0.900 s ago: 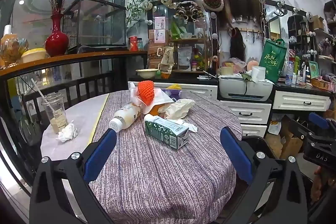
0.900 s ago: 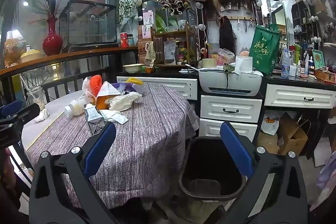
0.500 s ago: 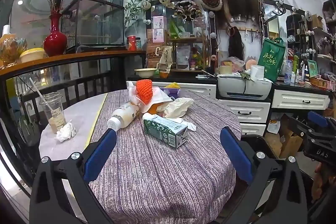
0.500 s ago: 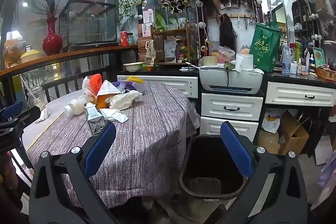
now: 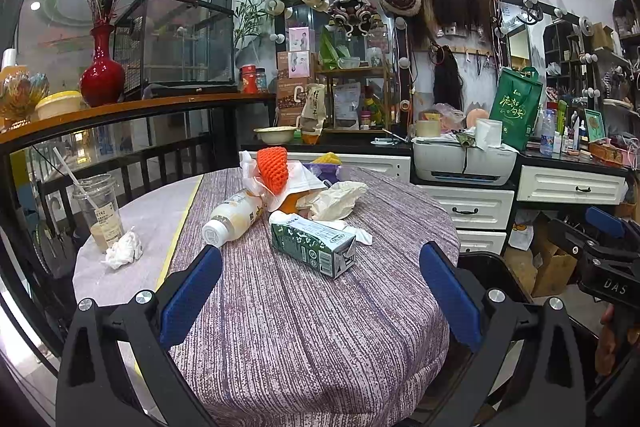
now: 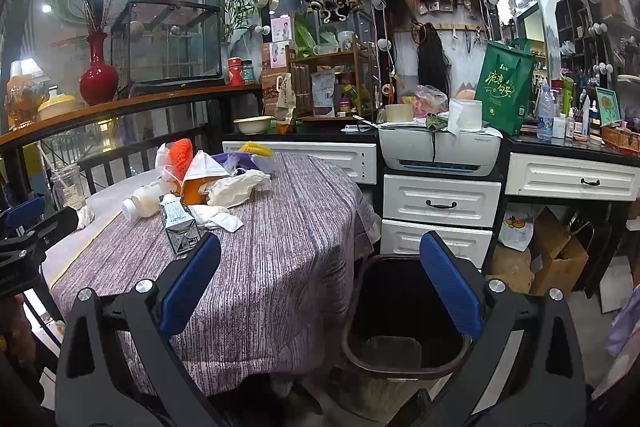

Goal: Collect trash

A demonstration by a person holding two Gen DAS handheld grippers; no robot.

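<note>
On the round table (image 5: 304,339), which has a purple striped cloth, the trash lies in a group near the far side. A green carton (image 5: 314,243) lies on its side closest to the left gripper (image 5: 320,301). Just behind it on the left lies a bottle (image 5: 231,217) with a white cap, also on its side. Behind these two is a pile: an orange knitted piece (image 5: 273,169) on top of white paper, and a crumpled tissue (image 5: 338,199) to the right of it. Well apart, on the pale left part of the table, a plastic cup (image 5: 100,213) with a straw stands upright, and a small paper ball (image 5: 122,249) lies just beside it.

The left gripper hangs over the near edge of the table with both blue fingers (image 5: 192,301) spread wide, and nothing is between them. The carton is ahead of it, not touching.

From the right wrist view, the right gripper (image 6: 320,301) is also spread fully wide and holds nothing. It is beside the table, above a black bin (image 6: 404,311) that stands on the floor near the white drawers (image 6: 440,203). The bin looks almost empty inside. The carton (image 6: 178,227) is seen there on the left, on the table.
</note>
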